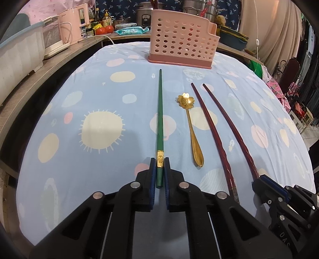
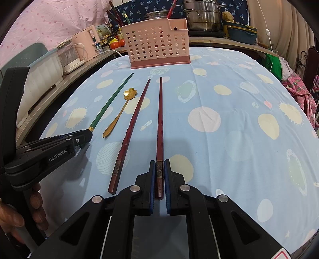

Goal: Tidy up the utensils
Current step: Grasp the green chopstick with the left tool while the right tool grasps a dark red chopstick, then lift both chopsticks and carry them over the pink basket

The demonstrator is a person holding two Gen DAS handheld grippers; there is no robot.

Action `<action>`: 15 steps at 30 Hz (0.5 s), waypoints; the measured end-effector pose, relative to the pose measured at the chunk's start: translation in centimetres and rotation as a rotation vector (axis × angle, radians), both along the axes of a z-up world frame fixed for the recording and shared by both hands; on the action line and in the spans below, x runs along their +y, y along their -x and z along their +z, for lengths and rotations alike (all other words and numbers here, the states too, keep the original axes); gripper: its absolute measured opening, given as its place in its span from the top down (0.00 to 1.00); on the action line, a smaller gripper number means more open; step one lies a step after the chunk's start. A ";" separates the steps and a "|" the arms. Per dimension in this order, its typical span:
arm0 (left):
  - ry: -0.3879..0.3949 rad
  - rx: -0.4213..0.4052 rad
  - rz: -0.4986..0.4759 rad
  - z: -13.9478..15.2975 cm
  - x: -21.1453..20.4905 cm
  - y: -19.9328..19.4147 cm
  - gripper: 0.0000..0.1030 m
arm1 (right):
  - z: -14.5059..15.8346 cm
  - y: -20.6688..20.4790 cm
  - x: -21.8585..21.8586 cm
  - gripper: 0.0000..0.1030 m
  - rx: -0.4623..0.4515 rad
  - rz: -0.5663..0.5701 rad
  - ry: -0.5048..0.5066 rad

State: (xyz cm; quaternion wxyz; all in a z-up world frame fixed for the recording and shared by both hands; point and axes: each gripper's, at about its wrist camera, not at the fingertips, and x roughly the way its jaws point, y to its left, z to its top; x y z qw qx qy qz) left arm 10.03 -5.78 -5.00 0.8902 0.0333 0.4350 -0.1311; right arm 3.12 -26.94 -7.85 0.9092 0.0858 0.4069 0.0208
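Blue pads up front, and both tongs are clenched: the left tongs (image 1: 160, 167) pinch the butt end of the green chopstick (image 1: 160, 119), right at its gold band, while the right tongs (image 2: 159, 169) squeeze the near end of a dark red chopstick (image 2: 160, 123). Both sticks lie flat on the counter (image 2: 239, 139), which wears a pale blue cloth dotted with cream suns and planets.

From the right wrist view, a hand (image 2: 12, 217) wraps the handle of the left tool at the lower left edge. Just beside the gripped red stick lies the second red chopstick (image 2: 131, 131), untouched, its butt end a little nearer the camera.

Moving out: the gold spoon (image 1: 190, 129) rests between the green chopstick and the red pair, handle toward us, flower-shaped bowl pointing away. All four utensils run lengthwise toward the far side, tips apart from one another.

Beyond their tips stands the pink perforated utensil holder (image 1: 179, 39), upright on its darker pink base, near the cloth's far edge.

Behind it all, a steel steamer pot (image 2: 201, 16), a pink appliance (image 2: 85, 43) and tomatoes (image 1: 105, 29) crowd the back ledge.
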 end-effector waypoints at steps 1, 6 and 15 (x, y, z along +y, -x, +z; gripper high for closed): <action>0.001 0.000 0.000 0.0 0.0 0.0 0.93 | 0.0 0.0 0.0 0.93 0.000 0.000 0.000; 0.008 0.005 -0.001 0.1 0.1 0.2 0.93 | 0.0 0.0 0.0 0.93 0.000 0.000 0.001; 0.025 0.007 -0.001 0.8 0.4 0.5 0.93 | 0.1 0.3 0.0 0.93 0.002 -0.001 -0.011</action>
